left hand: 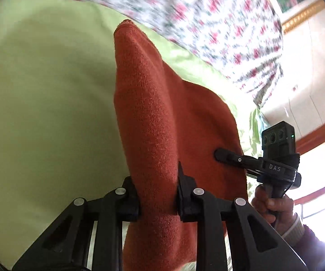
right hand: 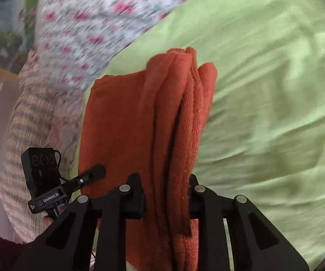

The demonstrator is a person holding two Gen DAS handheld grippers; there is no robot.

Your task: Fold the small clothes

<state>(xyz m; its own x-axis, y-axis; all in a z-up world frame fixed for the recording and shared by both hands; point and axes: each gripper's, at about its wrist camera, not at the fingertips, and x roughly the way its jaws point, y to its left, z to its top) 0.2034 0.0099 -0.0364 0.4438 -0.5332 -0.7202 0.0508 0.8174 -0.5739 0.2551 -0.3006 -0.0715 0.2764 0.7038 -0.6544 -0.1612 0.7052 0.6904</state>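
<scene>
Under my tools I see a bed covered with a pale green smooth sheet (left hand: pixel 38 90), and behind it lies a white quilt with a pink flower print (left hand: pixel 207 11), which is blurred in both views. Over the green sheet is the rust-orange knitted garment (left hand: pixel 148 117); I hold it up between the two tools, and its far part reaches toward the sheet. In the right wrist view its edge shows several folded layers stacked together. At the left side of that view there is a striped beige cloth (right hand: pixel 24 131). My left tool (left hand: pixel 157 194) is closed on a thick fold of the rust-orange knitted garment, with the fabric pressed between both fingers. My right tool (right hand: pixel 165 197) is also clamped on the layered edge of this garment.
</scene>
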